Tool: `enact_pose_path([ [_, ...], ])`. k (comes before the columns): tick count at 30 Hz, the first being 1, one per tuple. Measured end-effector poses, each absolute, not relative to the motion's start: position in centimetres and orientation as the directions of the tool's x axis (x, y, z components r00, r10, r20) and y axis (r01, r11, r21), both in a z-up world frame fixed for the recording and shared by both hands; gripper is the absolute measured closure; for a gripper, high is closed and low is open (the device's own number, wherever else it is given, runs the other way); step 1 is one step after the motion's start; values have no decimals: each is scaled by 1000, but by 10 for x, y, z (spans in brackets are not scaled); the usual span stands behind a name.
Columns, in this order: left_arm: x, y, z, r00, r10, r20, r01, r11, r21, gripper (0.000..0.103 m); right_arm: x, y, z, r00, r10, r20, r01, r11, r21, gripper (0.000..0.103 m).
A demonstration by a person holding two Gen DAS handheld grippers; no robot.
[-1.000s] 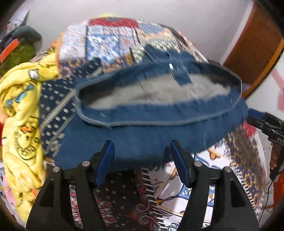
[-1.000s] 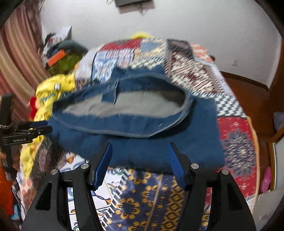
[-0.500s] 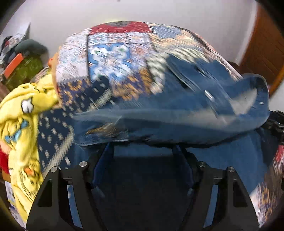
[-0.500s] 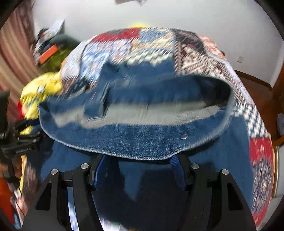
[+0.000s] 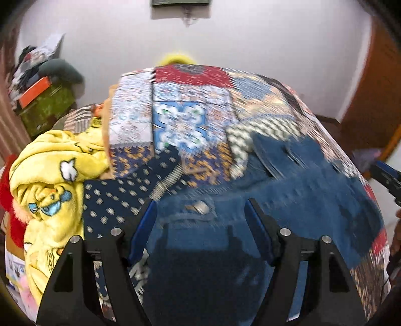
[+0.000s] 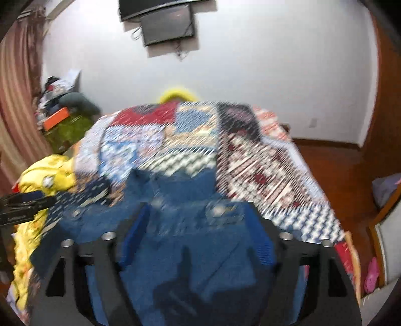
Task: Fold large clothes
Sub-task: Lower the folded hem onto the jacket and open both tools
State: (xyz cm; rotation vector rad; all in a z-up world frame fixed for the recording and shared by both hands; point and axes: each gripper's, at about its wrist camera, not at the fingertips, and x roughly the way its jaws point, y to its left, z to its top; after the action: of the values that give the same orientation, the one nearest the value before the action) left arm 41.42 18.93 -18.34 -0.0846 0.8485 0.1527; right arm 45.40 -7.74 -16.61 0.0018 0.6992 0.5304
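Blue jeans [image 5: 300, 200] lie folded on the patchwork bedspread [image 5: 180, 120], blurred by motion. My left gripper [image 5: 200, 213] hovers over their near left part, jaws wide, a metal button [image 5: 201, 207] showing between the fingertips and no pad pressing the cloth. In the right wrist view the jeans [image 6: 180, 195] fill the foreground. My right gripper [image 6: 200, 220] is over them with its jaws opening, denim lying loose between the blue pads. Each gripper shows at the other view's edge: the right gripper [image 5: 387, 178], the left gripper [image 6: 25, 203].
A crumpled yellow blanket [image 5: 50, 180] lies along the bed's left side. Behind it a green box [image 5: 45, 105] carries clutter. A wall screen [image 6: 168, 23] hangs above the bed's far end. Wooden floor [image 6: 333, 163] and pink slippers [image 6: 371, 275] lie to the right.
Both grippers lifted the jeans' near edge and carried it forward over the open waistband, which is now covered. The right jaws have spread wider. Both views now look further up the bed.
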Motion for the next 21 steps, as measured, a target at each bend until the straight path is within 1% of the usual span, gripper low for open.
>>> enact_pose_path([
  [3,401,166,-194,639,52,-767,-109,994,-24,32,438,-75,-181,576,502,-645,-502,840,206,26],
  [7,395,137,-219,595,-26,-803,-45,997,-66,32,424,-67,-210,536,472,-700,-510,842,177,27],
  [12,396,125,-249,560,-90,-824,-73,985,-158,32,422,-73,-242,473,414,-777,-490,857,159,27],
  [13,396,125,-253,563,-72,-823,-85,986,-144,32,422,-79,-245,465,412,-783,-486,859,164,27],
  [14,393,122,-255,576,-30,-817,-90,991,-100,32,421,-85,-244,462,421,-780,-488,856,173,27],
  [16,389,118,-255,578,-10,-816,-76,995,-67,32,418,-96,-241,459,439,-773,-501,846,183,27],
  [19,381,117,-254,583,1,-812,-67,997,-47,31,415,-108,-237,515,345,-784,-485,872,65,27],
  [21,372,121,-253,588,20,-808,-78,996,-32,30,417,-122,-240,532,296,-794,-458,888,24,26],
])
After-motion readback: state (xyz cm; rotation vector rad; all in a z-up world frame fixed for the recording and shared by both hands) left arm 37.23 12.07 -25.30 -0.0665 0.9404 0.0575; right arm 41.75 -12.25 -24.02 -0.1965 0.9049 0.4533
